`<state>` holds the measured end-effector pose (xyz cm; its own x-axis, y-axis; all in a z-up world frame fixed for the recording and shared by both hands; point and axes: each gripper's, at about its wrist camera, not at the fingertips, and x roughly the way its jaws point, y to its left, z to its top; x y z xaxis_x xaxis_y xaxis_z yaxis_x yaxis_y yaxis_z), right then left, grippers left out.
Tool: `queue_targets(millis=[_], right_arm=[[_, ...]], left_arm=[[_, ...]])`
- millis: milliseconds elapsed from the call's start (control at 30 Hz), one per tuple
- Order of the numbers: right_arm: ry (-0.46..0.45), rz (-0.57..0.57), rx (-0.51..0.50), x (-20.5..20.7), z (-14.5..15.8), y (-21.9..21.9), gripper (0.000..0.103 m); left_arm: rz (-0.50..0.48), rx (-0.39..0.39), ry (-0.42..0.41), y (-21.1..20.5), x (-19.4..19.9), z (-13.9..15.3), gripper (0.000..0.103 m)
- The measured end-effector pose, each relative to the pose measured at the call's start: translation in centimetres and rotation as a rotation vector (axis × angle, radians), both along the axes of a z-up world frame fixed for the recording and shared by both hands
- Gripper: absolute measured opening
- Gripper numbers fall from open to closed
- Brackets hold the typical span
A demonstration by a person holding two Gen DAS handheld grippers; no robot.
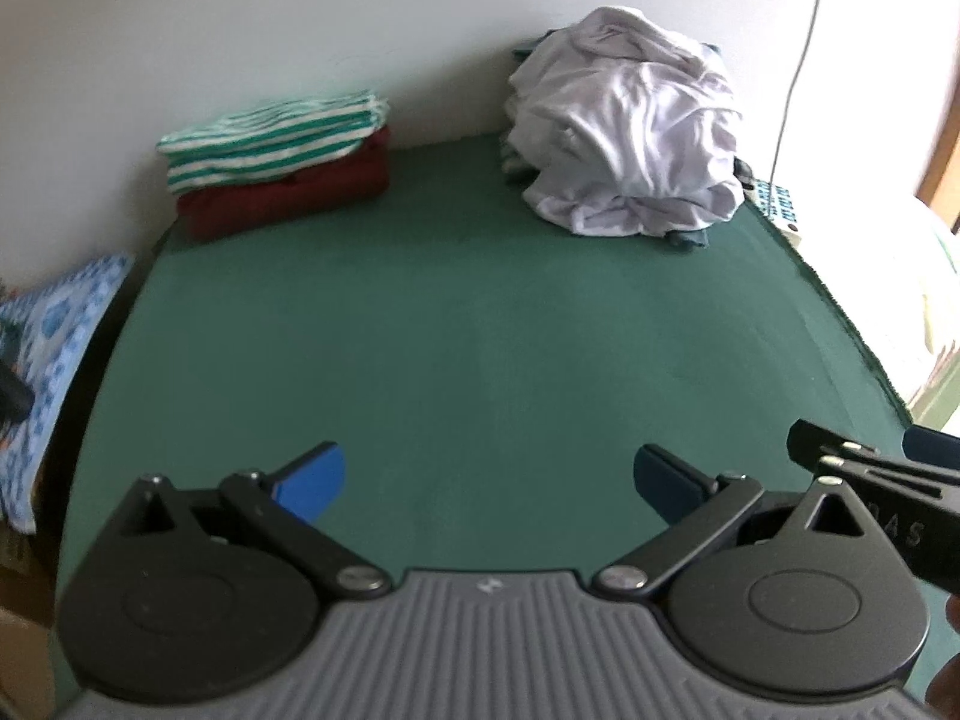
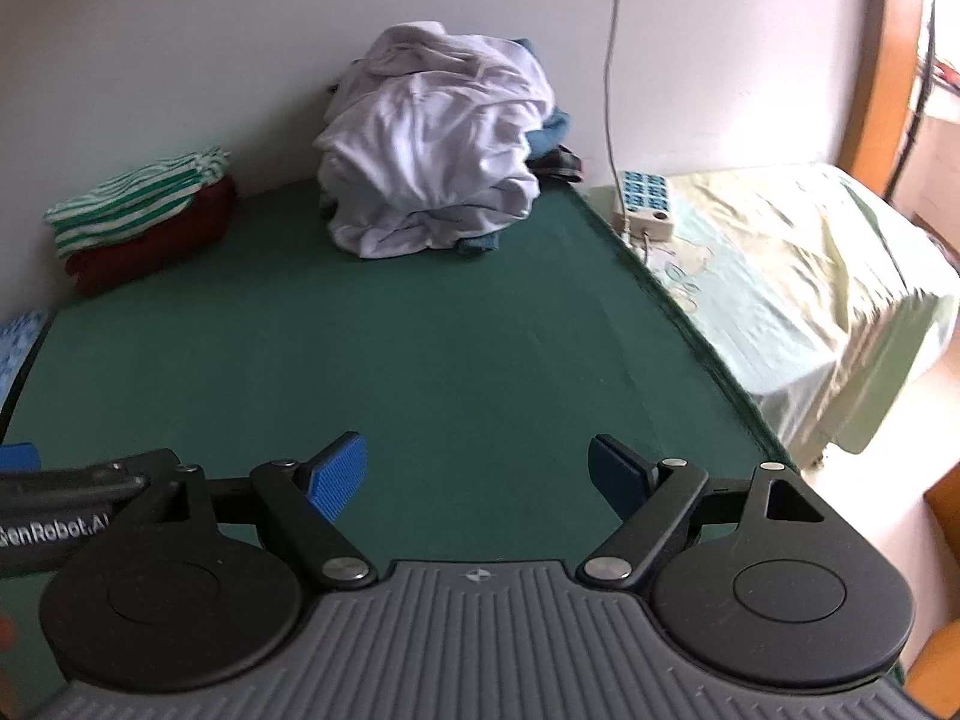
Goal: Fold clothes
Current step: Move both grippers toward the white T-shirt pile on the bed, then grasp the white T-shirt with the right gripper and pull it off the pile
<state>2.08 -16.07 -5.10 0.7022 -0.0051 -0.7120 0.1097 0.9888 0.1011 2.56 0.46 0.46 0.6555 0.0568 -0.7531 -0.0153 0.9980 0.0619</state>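
Note:
A heap of unfolded clothes, topped by a crumpled white garment (image 1: 624, 126), sits at the back right of the green table (image 1: 468, 330); it also shows in the right wrist view (image 2: 432, 144). A folded stack, a green-striped piece (image 1: 270, 138) on a dark red one (image 1: 288, 192), lies at the back left, also in the right wrist view (image 2: 138, 198). My left gripper (image 1: 489, 483) is open and empty over the table's near part. My right gripper (image 2: 477, 480) is open and empty beside it, and shows at the right edge of the left wrist view (image 1: 870, 456).
A white wall runs behind the table. A bed with a pale green sheet (image 2: 798, 276) stands to the right, with a white power strip (image 2: 642, 204) and a hanging cable (image 2: 612, 60). A blue patterned cloth (image 1: 54, 354) lies off the table's left edge.

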Motion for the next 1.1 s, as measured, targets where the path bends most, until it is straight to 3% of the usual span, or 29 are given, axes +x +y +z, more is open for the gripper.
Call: queue_targets(millis=[500, 833, 1000, 1100], right_arm=[[0.03, -0.066, -0.039, 0.9, -0.5, 2.9, 0.078], [0.117, -0.065, -0.02, 3.2, -2.5, 1.8, 0.073], [0.101, 0.006, -0.018, 9.1, -1.3, -0.4, 0.065], [0.018, 0.031, -0.079, 13.8, 0.9, -1.9, 0.065]], left_arm=[[-0.064, -0.053, 0.069, 2.9, 1.9, -2.8, 0.103], [-0.138, -0.063, 0.134, 3.4, 4.5, -6.1, 0.102], [-0.151, -0.057, 0.032, 3.9, 9.4, -2.8, 0.102], [-0.134, 0.0, -0.056, 3.7, 12.3, -0.6, 0.102]])
